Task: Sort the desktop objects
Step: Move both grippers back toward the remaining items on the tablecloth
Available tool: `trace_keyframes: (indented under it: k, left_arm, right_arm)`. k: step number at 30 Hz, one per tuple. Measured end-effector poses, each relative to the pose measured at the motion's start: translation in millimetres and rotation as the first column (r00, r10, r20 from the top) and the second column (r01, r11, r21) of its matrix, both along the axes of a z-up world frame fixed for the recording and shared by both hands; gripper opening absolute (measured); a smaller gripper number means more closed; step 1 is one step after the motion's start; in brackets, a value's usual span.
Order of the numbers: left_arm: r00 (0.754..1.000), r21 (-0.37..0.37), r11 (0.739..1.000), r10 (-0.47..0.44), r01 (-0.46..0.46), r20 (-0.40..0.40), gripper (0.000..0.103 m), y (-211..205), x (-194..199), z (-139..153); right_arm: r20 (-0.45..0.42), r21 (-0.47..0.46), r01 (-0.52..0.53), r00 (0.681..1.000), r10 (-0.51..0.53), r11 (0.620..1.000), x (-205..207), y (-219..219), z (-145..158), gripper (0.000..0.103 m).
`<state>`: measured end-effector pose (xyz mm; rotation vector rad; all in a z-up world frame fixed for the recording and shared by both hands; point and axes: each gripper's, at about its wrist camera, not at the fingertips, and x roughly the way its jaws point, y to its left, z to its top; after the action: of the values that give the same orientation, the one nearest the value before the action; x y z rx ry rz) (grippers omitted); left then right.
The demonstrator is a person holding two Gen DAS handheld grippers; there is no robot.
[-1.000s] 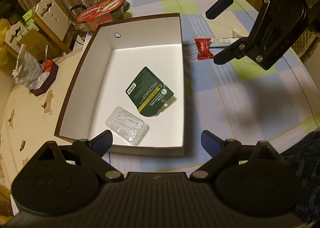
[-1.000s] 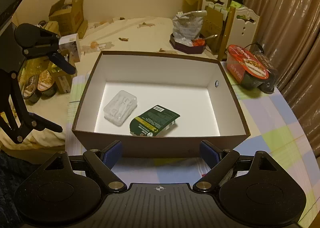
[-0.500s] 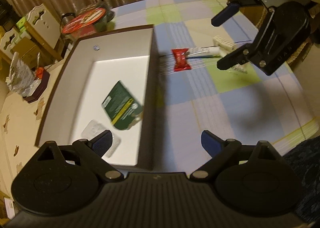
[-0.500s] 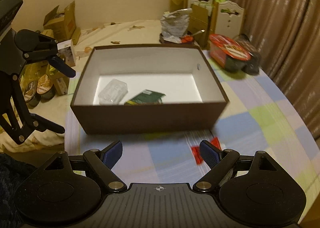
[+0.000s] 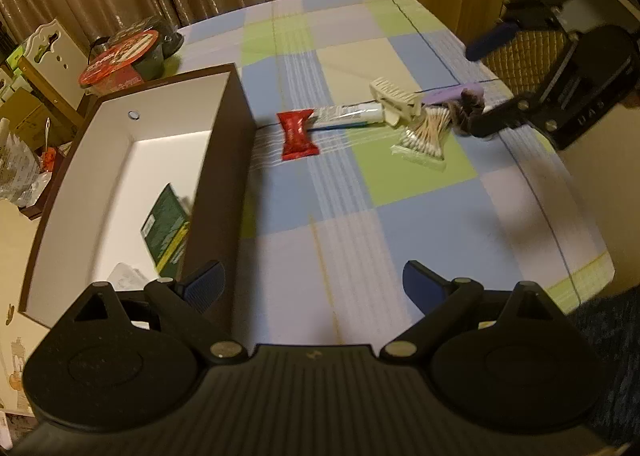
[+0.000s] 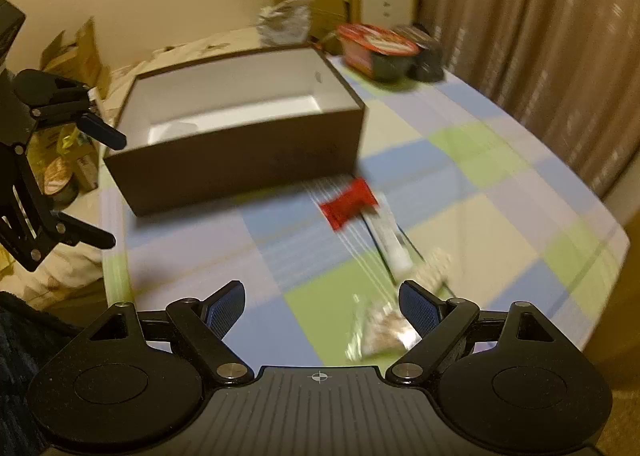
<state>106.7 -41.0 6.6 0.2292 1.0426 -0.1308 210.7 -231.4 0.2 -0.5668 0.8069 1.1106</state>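
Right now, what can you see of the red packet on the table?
The red packet is a small glossy wrapper with crimped, flared ends, like a sealed snack or candy. It lies flat on the checked tablecloth, just outside the brown box, apart from its wall. A white tube touches its far end. Neither claw holds it.

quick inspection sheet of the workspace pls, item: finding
surface: checked tablecloth over the table.
job's things: brown box holds a green packet and clear plastic piece; red packet, tube, cotton swabs, cream clip, purple item lie outside it.
clutter: noodle bowl behind the box.
grippers: left tool and right tool open, empty.
cables: nothing seen.
surroundings: curtains, cardboard boxes, bags.
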Motion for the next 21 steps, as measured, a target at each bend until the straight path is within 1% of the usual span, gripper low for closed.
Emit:
trace_keyframes:
  k: [8, 12, 16, 21]
  left_arm:
    - [1.0, -0.031, 1.0, -0.005, 0.005, -0.001, 0.094, -31, 17, -15]
    - [0.999, -0.057, 0.998, -0.033, 0.032, -0.007, 0.094, -48, 27, -25]
    - [0.998, -0.074, 0.995, -0.066, 0.064, -0.023, 0.094, -63, 39, -36]
    - [0.995, -0.091, 0.992, -0.095, 0.092, -0.03, 0.094, -77, 61, -51]
  right_arm:
    - [-0.036, -0.018, 0.122, 0.992, -0.122, 0.992, 12, -52, -11, 0.087]
    - [-0.057, -0.024, 0.189, 0.98, -0.19, 0.982, 16, -76, -18, 0.087]
    - [-0.077, -0.025, 0.265, 0.961, -0.266, 0.964, 23, -98, -26, 0.087]
    - [-0.088, -0.033, 0.365, 0.926, -0.367, 0.93, 35, -114, -41, 0.087]
